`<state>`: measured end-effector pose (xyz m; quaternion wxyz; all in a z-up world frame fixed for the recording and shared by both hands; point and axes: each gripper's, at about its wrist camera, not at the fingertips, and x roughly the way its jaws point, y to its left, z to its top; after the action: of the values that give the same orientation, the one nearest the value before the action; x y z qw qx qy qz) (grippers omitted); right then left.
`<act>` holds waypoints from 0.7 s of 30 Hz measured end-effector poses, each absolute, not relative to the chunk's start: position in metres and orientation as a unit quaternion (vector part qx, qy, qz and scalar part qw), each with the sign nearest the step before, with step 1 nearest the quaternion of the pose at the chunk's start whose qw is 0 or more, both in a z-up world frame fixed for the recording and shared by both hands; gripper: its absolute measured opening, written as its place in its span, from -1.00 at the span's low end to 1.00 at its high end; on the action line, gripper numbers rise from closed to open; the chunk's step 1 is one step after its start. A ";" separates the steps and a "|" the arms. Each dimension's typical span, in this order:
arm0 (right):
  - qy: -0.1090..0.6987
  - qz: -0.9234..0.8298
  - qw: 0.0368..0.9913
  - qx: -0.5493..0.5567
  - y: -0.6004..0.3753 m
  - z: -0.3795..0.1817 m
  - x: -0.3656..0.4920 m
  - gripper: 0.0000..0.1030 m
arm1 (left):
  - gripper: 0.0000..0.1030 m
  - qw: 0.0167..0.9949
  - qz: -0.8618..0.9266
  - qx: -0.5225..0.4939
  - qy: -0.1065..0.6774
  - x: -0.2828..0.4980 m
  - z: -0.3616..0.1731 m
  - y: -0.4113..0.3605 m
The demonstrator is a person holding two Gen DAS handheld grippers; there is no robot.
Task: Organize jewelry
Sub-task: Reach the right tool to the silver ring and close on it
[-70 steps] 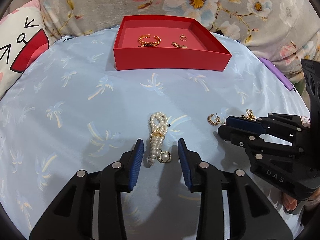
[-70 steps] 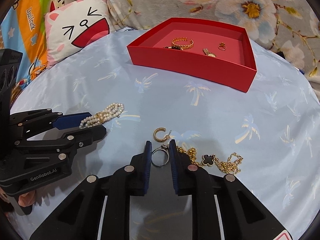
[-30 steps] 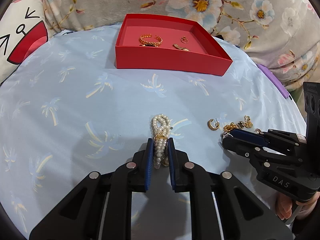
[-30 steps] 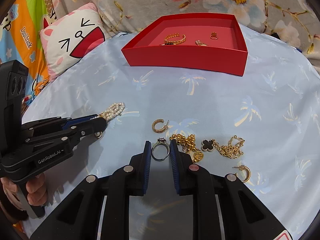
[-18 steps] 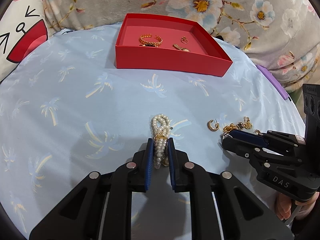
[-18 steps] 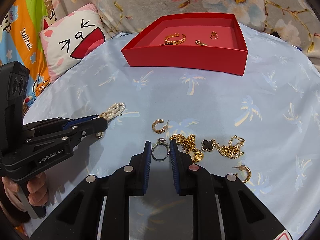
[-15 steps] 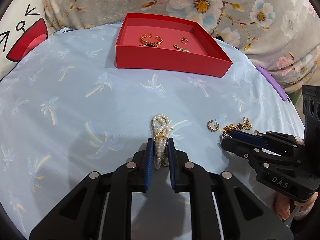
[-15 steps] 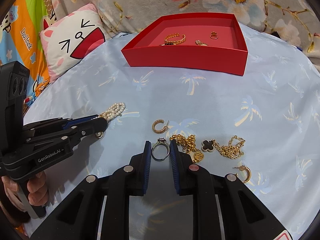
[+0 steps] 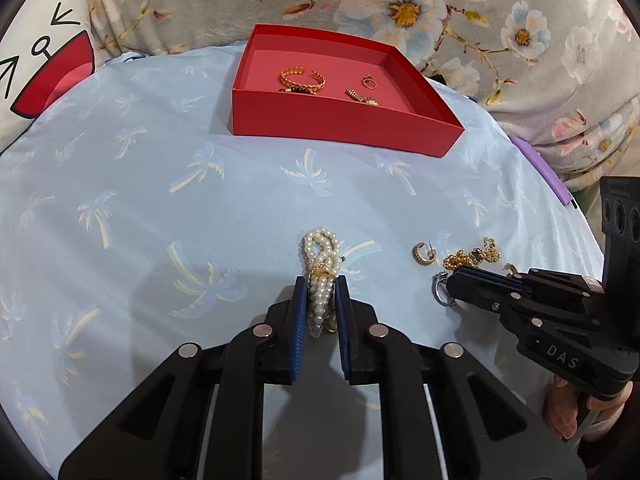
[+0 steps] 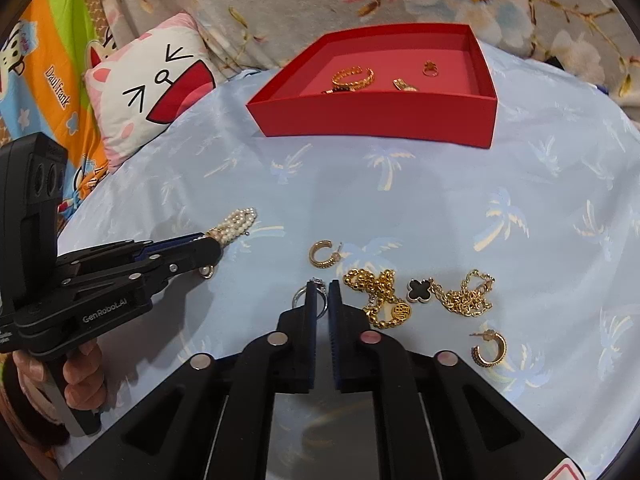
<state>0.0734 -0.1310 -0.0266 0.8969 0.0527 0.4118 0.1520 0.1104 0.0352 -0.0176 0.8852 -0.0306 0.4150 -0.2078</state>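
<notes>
Pearl bracelet (image 9: pixel 320 280): light, limp, beads slippery; lies on the blue cloth, pinched mid-bundle by the closed left tool (image 9: pixel 320 286). Silver ring (image 10: pixel 307 300): small, stiff, slippery; right tool (image 10: pixel 322 286), jaws just closing, nips its band edge. Both destined for red box (image 9: pixel 344 124).

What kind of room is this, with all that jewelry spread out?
Probably a bedroom: the jewelry lies on a pale blue palm-print sheet, beside a white cartoon-face pillow and a grey floral blanket.

Blue palm-print cloth (image 10: pixel 440 200) w/ red box (image 10: pixel 380 120), pearls (image 9: pixel 320 248) (loose gold pcs (image 10: pixel 464 296) nearby).
</notes>
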 end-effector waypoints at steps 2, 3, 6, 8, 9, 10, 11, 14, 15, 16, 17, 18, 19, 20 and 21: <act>0.407 0.155 0.899 0.039 -0.125 -0.025 0.071 -0.42 | -0.74 0.885 -0.208 -0.031 0.415 0.110 -0.018 0.035; 0.405 0.154 0.901 0.032 -0.123 -0.024 0.070 -0.39 | -0.74 0.885 -0.208 -0.031 0.415 0.110 -0.018 0.035; 0.413 0.152 0.898 0.018 -0.117 -0.027 0.072 -0.37 | -0.74 0.885 -0.208 -0.031 0.415 0.110 -0.018 0.035; 0.415 0.148 0.898 0.011 -0.116 -0.028 0.073 -0.38 | -0.74 0.885 -0.208 -0.031 0.415 0.110 -0.018 0.035; 0.415 0.146 0.898 0.010 -0.115 -0.028 0.074 -0.40 | -0.74 0.885 -0.208 -0.031 0.415 0.110 -0.018 0.035; 0.415 0.143 0.898 0.008 -0.116 -0.028 0.074 -0.45 | -0.74 0.885 -0.208 -0.031 0.415 0.110 -0.018 0.035; 0.415 0.137 0.899 0.006 -0.115 -0.029 0.074 -0.55 | -0.74 0.885 -0.208 -0.030 0.415 0.110 -0.018 0.035; 0.416 0.131 0.900 0.009 -0.118 -0.029 0.074 -0.66 | -0.74 0.885 -0.208 -0.031 0.415 0.110 -0.018 0.035; 0.416 0.131 0.900 0.009 -0.118 -0.029 0.074 -0.66 | -0.74 0.885 -0.208 -0.031 0.415 0.110 -0.018 0.035; 0.416 0.131 0.900 0.008 -0.119 -0.029 0.074 -0.68 | -0.74 0.885 -0.208 -0.030 0.415 0.110 -0.018 0.035; 0.415 0.131 0.900 0.006 -0.119 -0.029 0.074 -0.70 | -0.74 0.885 -0.208 -0.030 0.415 0.110 -0.018 0.035; 0.412 0.131 0.902 0.007 -0.119 -0.028 0.073 -0.78 | -0.74 0.885 -0.208 -0.030 0.415 0.110 -0.018 0.035; 0.412 0.133 0.901 0.009 -0.120 -0.028 0.073 -0.93 | -0.74 0.885 -0.208 -0.030 0.415 0.110 -0.018 0.035; 0.414 0.135 0.900 0.012 -0.121 -0.028 0.073 -0.93 | -0.74 0.885 -0.208 -0.030 0.415 0.110 -0.018 0.035; 0.416 0.136 0.899 0.016 -0.122 -0.029 0.074 -0.93 | -0.74 0.885 -0.209 -0.031 0.414 0.110 -0.018 0.035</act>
<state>0.0741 -0.1219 -0.0286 0.8991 0.0158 0.4158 0.1360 0.1102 0.0353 -0.0177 0.8853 -0.0306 0.4144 -0.2088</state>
